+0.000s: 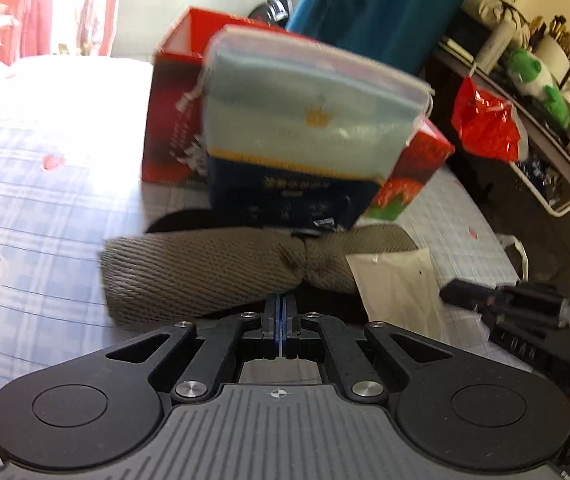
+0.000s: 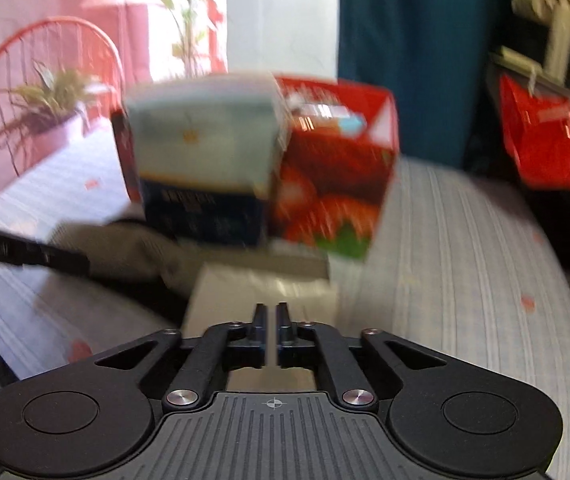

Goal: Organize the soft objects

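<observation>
A grey knitted cloth roll [image 1: 213, 268] lies on the checked bedsheet [image 1: 45, 184], just beyond my left gripper [image 1: 281, 300], whose fingers are closed together; whether they pinch the cloth's edge is unclear. A white plastic packet [image 1: 397, 284] lies to the roll's right. My right gripper [image 2: 271, 312] is nearly shut on the edge of that white packet [image 2: 261, 296]; the view is blurred. It also shows in the left wrist view [image 1: 461, 294]. Behind stand a light-blue towel pack in a blue box [image 1: 305, 132] and a red strawberry carton [image 1: 177, 120].
A dark shelf [image 1: 525, 128] at the right holds a red plastic bag [image 1: 485, 124], a green plush toy [image 1: 533, 76] and jars. A teal curtain [image 1: 385, 4] hangs behind the carton. In the right wrist view a red chair [image 2: 45, 80] and a potted plant stand at the left.
</observation>
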The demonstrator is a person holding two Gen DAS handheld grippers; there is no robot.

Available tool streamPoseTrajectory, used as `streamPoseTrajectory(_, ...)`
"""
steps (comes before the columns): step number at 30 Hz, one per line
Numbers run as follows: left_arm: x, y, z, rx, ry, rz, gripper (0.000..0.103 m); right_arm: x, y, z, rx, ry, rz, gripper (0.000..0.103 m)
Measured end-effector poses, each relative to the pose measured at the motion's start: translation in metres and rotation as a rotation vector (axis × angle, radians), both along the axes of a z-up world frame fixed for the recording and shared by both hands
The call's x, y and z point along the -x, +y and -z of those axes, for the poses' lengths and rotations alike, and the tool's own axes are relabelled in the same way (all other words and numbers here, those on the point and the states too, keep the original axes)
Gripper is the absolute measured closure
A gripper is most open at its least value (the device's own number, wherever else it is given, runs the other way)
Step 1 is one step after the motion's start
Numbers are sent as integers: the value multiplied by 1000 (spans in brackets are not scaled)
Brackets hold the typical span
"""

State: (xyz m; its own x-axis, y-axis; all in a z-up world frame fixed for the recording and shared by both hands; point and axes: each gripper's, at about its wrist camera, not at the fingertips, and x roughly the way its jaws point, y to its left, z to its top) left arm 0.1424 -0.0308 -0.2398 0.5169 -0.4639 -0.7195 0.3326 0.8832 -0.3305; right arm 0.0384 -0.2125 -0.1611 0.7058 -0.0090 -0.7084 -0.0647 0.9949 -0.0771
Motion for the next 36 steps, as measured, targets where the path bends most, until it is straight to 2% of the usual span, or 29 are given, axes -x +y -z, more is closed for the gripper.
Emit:
streamPoseTrajectory(1, -3, -4, 2, 2, 11, 14, 101, 3, -4, 5, -7, 16, 18, 82)
streamPoseTrajectory(3, -7, -15, 6, 5, 31, 50, 101, 8, -14, 16, -32, 45, 58, 75)
streamPoseTrajectory(7, -8, -39, 15, 9, 60, 130, 94, 12, -33, 29, -131, 81, 105, 56)
streamPoseTrajectory(8, -10, -44, 18, 16, 72, 146, 92, 12, -35, 31, -144, 84, 104, 55)
streamPoseTrajectory(11, -11, -55, 28, 32, 105, 184, 88, 11, -36, 36, -169, 91, 96, 57)
streamPoseTrajectory(12, -11, -57, 31, 31, 113, 193, 87, 11, -36, 38, -190, 90, 92, 62)
streamPoseTrajectory(14, -11, -61, 36, 25, 121, 201, 77, 7, -35, 39, -225, 96, 80, 65)
streamPoseTrajectory(16, -11, -61, 41, 26, 134, 195, 73, 5, -31, 40, -227, 95, 62, 66)
streamPoseTrajectory(24, -10, -42, 49, 53, 160, 138, 73, -7, -13, 42, -235, 122, -32, 65)
streamPoseTrajectory(32, -12, -28, 52, 75, 174, 112, 79, -19, -15, 45, -277, 124, -21, 61)
streamPoseTrajectory(35, -15, -32, 52, 78, 178, 127, 79, -20, -11, 44, -256, 123, -29, 65)
streamPoseTrajectory(36, -16, -37, 51, 88, 181, 135, 80, -20, -10, 43, -250, 121, -30, 71)
